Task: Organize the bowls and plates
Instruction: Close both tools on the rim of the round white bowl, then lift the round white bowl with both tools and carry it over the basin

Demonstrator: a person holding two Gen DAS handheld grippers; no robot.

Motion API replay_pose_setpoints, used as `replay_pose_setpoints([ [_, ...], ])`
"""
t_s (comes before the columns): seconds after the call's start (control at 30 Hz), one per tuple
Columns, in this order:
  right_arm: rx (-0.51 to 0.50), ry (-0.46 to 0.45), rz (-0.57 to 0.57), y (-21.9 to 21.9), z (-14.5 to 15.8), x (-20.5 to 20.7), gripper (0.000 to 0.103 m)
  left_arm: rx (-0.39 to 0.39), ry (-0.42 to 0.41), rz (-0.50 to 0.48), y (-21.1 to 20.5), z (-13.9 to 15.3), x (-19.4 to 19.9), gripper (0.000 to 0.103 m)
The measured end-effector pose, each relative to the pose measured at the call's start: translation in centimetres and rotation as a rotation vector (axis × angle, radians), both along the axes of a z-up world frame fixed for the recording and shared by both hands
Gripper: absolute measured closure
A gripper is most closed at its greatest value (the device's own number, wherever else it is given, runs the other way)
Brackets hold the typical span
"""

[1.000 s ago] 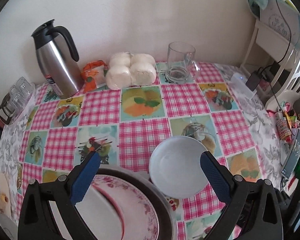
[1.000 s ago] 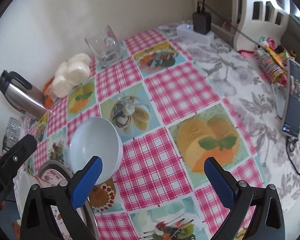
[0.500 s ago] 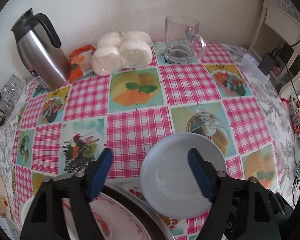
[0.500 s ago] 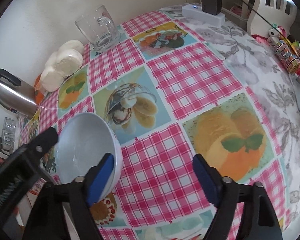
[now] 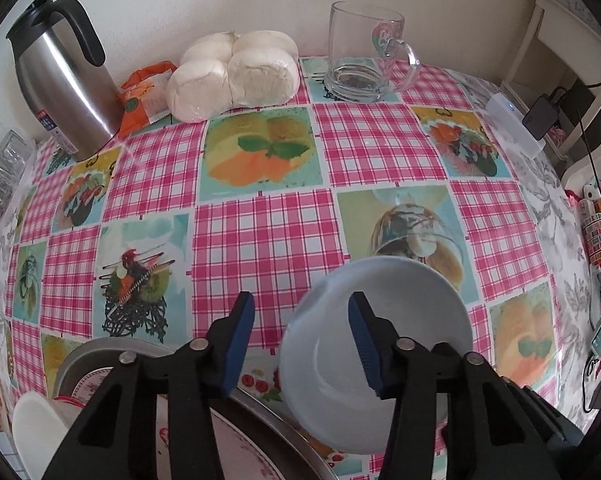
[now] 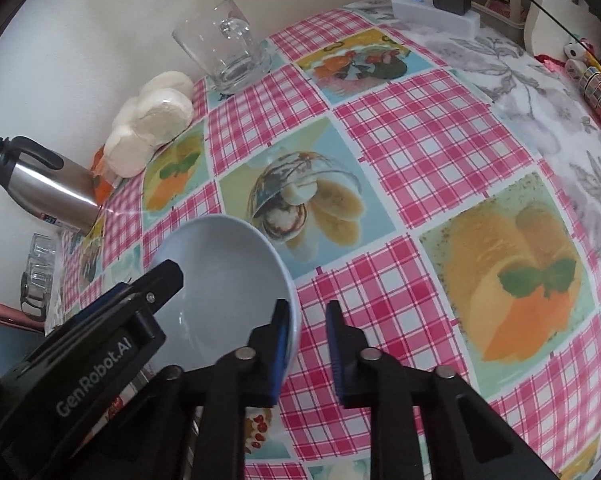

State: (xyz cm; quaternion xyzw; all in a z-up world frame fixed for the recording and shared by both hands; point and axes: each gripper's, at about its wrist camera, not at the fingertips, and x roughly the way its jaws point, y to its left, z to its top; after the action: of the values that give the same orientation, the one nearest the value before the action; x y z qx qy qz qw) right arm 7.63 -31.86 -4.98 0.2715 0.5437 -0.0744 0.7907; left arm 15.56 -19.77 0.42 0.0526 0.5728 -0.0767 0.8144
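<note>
A pale blue bowl [image 5: 400, 320] stands tilted on the checked tablecloth, leaning on the rim of a round metal tray [image 5: 284, 432]. My left gripper [image 5: 300, 344] is partly open, its right finger inside the bowl and its left finger outside the rim. In the right wrist view the bowl [image 6: 220, 280] is at lower left; my right gripper [image 6: 306, 344] straddles its right rim with a narrow gap, left finger inside. The tray holds a floral plate [image 5: 236, 448] and a white dish [image 5: 40, 432].
A steel thermos [image 5: 60, 80], an orange packet [image 5: 144, 96], wrapped white buns [image 5: 236, 76] and a glass mug [image 5: 360, 64] line the wall at the back. A white power strip [image 5: 516, 124] and small items lie at the right edge.
Both grippers have moved forward onto the bowl and narrowed their jaws around its rim. The bowl has tipped up toward the tray.
</note>
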Motion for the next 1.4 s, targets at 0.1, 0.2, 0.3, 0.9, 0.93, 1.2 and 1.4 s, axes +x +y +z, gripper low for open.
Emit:
replay_pose_setpoints([
  [0.1, 0.011, -0.001, -0.013, -0.6, 0.0, -0.2, 0.088, -0.012, 0.020, -0.011, -0.3, -0.5, -0.1, 0.065],
  [0.2, 0.019, 0.000, -0.024, -1.2, -0.1, -0.4, 0.088, -0.017, 0.039, -0.029, -0.7, -1.1, -0.2, 0.074],
  [0.3, 0.029, 0.004, -0.031, -1.5, -0.3, -0.5, 0.088, -0.023, 0.056, -0.036, -0.9, -1.8, -0.2, 0.080],
  [0.9, 0.076, 0.011, -0.029, -1.1, -0.9, -0.7, 0.088, -0.142, 0.101, -0.039, -0.3, -1.6, 0.0, 0.087],
  [0.93, 0.081, 0.009, -0.036, -1.3, -0.7, -0.8, 0.088, -0.154, 0.095, -0.039, -0.2, -1.2, 0.0, 0.087],
  [1.2, 0.048, -0.103, -0.046, -1.9, 5.1, -1.4, 0.088, -0.247, -0.046, -0.063, 0.5, 5.8, -1.1, 0.087],
  [1.4, 0.008, -0.203, -0.046, -1.5, 10.7, -2.4, 0.088, -0.315, -0.126, -0.076, 1.6, 10.3, -2.4, 0.087],
])
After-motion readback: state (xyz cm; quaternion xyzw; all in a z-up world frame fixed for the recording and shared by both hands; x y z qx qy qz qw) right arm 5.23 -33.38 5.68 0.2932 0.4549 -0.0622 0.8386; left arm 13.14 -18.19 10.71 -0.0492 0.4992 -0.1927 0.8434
